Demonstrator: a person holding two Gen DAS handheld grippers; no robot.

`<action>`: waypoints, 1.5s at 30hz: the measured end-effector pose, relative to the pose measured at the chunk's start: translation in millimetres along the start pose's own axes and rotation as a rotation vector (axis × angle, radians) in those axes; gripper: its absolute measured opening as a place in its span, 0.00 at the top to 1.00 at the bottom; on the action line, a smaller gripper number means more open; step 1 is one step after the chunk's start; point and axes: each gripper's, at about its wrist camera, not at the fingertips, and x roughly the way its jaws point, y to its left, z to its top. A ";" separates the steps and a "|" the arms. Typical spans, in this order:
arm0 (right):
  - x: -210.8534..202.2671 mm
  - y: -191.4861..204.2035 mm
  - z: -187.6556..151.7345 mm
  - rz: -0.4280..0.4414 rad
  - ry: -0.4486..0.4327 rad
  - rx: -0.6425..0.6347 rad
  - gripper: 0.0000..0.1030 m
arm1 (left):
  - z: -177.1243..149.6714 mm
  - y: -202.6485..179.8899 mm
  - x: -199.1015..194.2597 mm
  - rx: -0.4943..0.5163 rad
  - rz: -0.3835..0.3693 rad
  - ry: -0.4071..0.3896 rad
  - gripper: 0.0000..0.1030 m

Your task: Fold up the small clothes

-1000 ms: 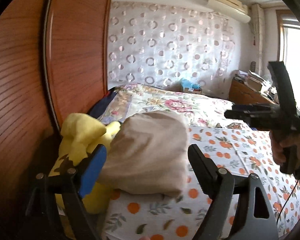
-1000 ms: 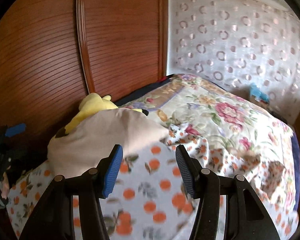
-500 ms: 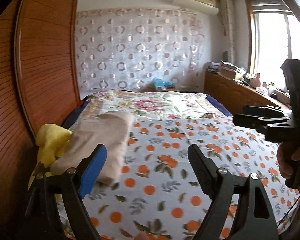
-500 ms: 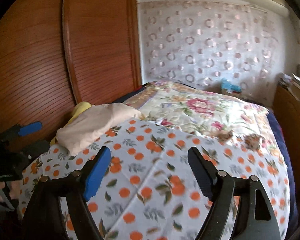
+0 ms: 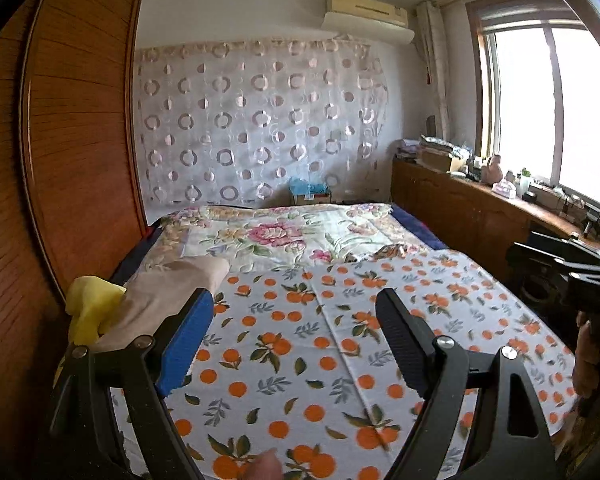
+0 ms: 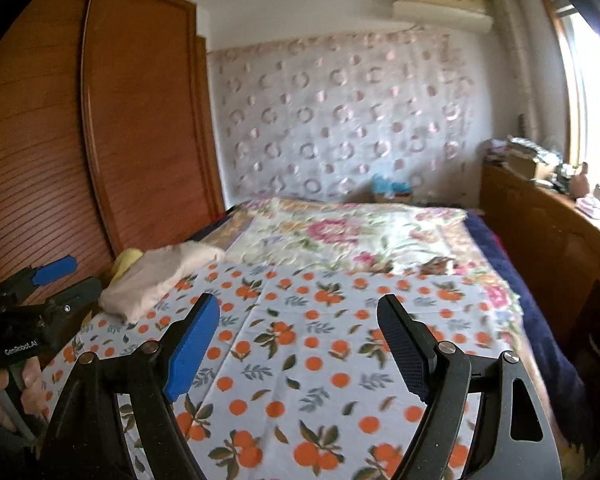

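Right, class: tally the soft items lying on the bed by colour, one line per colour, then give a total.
Beige folded cloth garment: 1
Yellow plush toy: 1
White orange-print sheet: 1
Floral pink-and-cream quilt: 1
Total: 4

We see a home bedroom: a bed [image 5: 340, 360] under an orange-print sheet and a floral quilt [image 5: 268, 236], a wooden wardrobe [image 5: 80, 140] beside it, a circle-patterned curtain [image 5: 260, 128] on the far wall, an air conditioner [image 5: 366, 14] above, a window [image 5: 548, 100] over a cluttered low cabinet [image 5: 460, 208].
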 end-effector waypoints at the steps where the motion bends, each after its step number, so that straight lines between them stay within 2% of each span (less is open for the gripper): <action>1: -8.0 -0.9 -4.4 -0.009 -0.009 0.004 0.20 | 1.5 -0.5 -1.6 -0.005 0.000 -0.002 0.19; 5: -31.9 5.1 -10.1 -0.045 -0.042 0.013 0.20 | 6.1 -3.6 -6.0 -0.002 0.028 -0.007 0.19; 9: -36.2 12.3 -17.8 -0.060 -0.047 0.023 0.20 | 7.1 -2.7 -7.2 -0.015 0.035 -0.003 0.19; 15: -31.5 18.0 -27.0 -0.068 -0.045 0.019 0.20 | 6.1 -2.0 -7.9 -0.015 0.031 0.001 0.19; 45: -25.1 -4.1 -23.3 -0.051 -0.038 0.021 0.20 | 7.4 3.9 -11.0 -0.019 0.036 -0.003 0.19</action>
